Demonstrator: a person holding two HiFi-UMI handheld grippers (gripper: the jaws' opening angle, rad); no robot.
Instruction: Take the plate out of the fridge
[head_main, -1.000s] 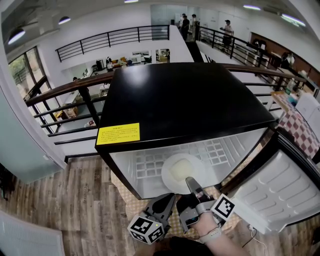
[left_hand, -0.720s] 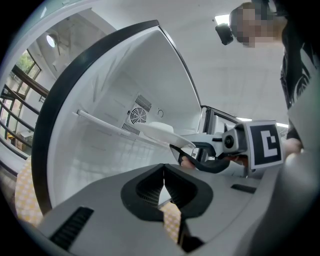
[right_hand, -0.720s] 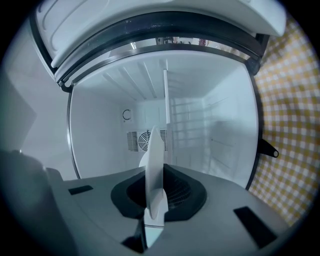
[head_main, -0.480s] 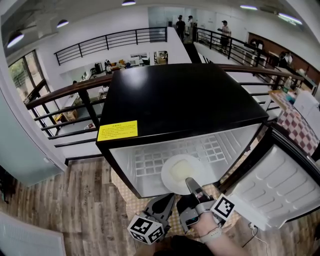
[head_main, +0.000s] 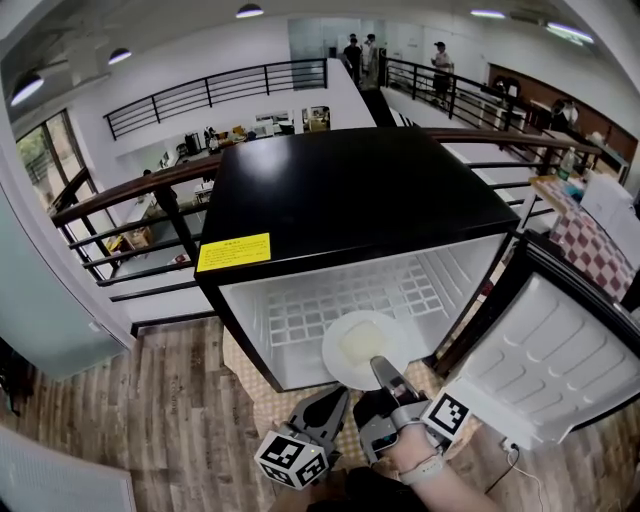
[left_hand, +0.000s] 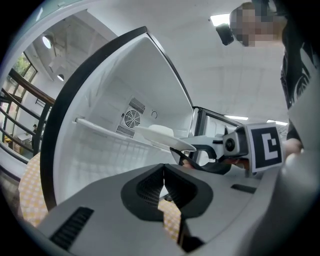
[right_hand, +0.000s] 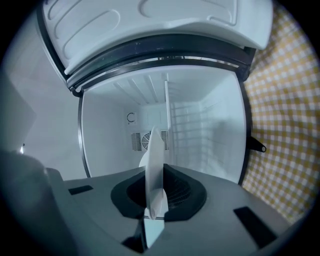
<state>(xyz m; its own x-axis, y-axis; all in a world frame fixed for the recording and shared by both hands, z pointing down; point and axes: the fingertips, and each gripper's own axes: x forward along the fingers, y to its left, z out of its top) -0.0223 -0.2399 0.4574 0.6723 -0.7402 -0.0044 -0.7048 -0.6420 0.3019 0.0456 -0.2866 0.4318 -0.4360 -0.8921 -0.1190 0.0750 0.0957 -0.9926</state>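
Observation:
A white round plate (head_main: 362, 345) hangs level at the open front of the black-topped fridge (head_main: 350, 200), its near rim pinched by my right gripper (head_main: 380, 368), which is shut on it. In the right gripper view the plate (right_hand: 154, 165) stands edge-on between the jaws of the right gripper (right_hand: 152, 210), with the fridge's white inside behind it. My left gripper (head_main: 338, 395) sits just left of and below the plate, jaws closed together and holding nothing. The left gripper view shows the left gripper (left_hand: 162, 177) closed, the plate (left_hand: 162, 136) and the right gripper (left_hand: 210, 150) beyond.
The fridge door (head_main: 560, 350) stands swung wide open at the right. A white wire shelf (head_main: 330, 305) lies inside the fridge. A yellow checked cloth (right_hand: 285, 125) covers the floor under the fridge, on wooden boards (head_main: 170, 400). Railings (head_main: 130, 180) run behind.
Both grippers and the plate have drawn back a little from the fridge opening; more of the plate is outside the front edge. The grip on the plate is unchanged.

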